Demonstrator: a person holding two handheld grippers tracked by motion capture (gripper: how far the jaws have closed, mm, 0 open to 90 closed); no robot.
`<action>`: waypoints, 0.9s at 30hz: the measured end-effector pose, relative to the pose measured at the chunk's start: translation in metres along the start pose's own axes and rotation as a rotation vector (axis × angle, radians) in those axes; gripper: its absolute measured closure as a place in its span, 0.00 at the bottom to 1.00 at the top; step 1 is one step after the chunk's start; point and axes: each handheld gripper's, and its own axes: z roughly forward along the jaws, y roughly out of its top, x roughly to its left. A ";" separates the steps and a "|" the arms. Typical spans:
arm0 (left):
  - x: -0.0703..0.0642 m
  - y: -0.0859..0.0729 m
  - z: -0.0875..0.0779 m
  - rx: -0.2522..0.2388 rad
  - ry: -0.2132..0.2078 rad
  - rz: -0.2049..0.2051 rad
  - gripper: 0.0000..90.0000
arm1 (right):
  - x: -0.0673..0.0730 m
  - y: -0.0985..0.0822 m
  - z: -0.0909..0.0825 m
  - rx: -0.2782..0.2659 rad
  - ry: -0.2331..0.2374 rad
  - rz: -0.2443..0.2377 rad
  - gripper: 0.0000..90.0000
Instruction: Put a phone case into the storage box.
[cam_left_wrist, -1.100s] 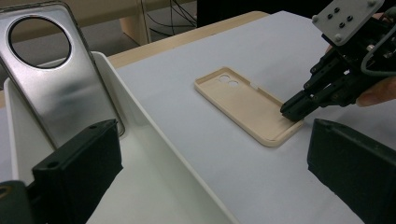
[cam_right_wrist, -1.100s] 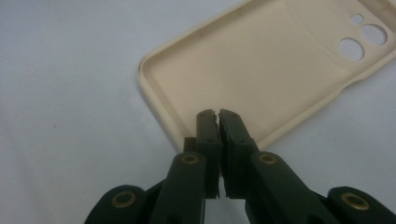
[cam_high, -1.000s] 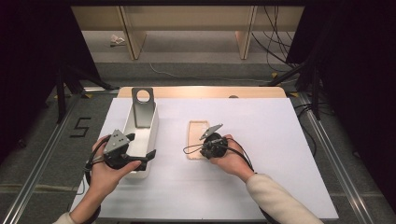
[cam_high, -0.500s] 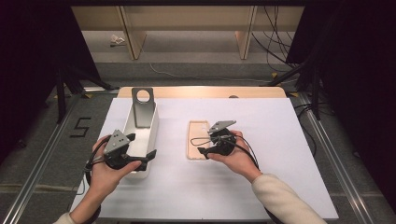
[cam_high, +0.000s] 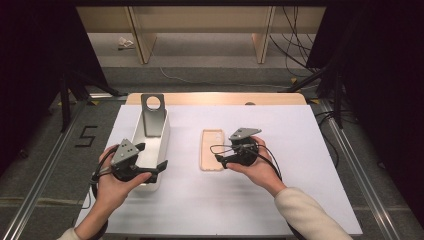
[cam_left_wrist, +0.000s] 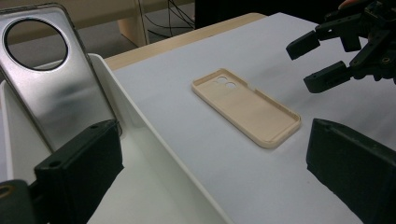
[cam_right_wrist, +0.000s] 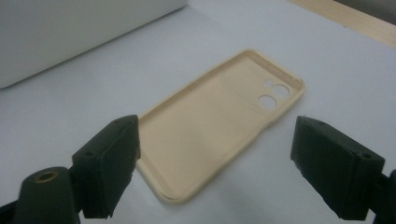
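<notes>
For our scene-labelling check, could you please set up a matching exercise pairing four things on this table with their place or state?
Things:
1. beige phone case
2. grey phone case
3. white bin
4. right gripper

Places or states:
A. stands propped up inside the bin
B. open, fingers apart with nothing gripped
C. lies flat on the white table cover, hollow side up
D. sits at the left of the table, by the left gripper

Pairs: 1-C, 2-A, 3-D, 4-B
</notes>
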 end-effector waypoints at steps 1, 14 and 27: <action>0.000 0.000 0.000 -0.001 0.000 0.002 0.03 | 0.000 0.000 -0.001 0.000 -0.001 0.002 0.19; 0.000 0.000 0.000 -0.001 0.000 -0.001 0.04 | 0.001 0.000 -0.002 -0.001 0.009 -0.005 0.19; 0.000 0.000 0.000 0.000 -0.005 -0.001 0.04 | 0.005 0.005 0.003 0.065 0.090 -0.095 0.25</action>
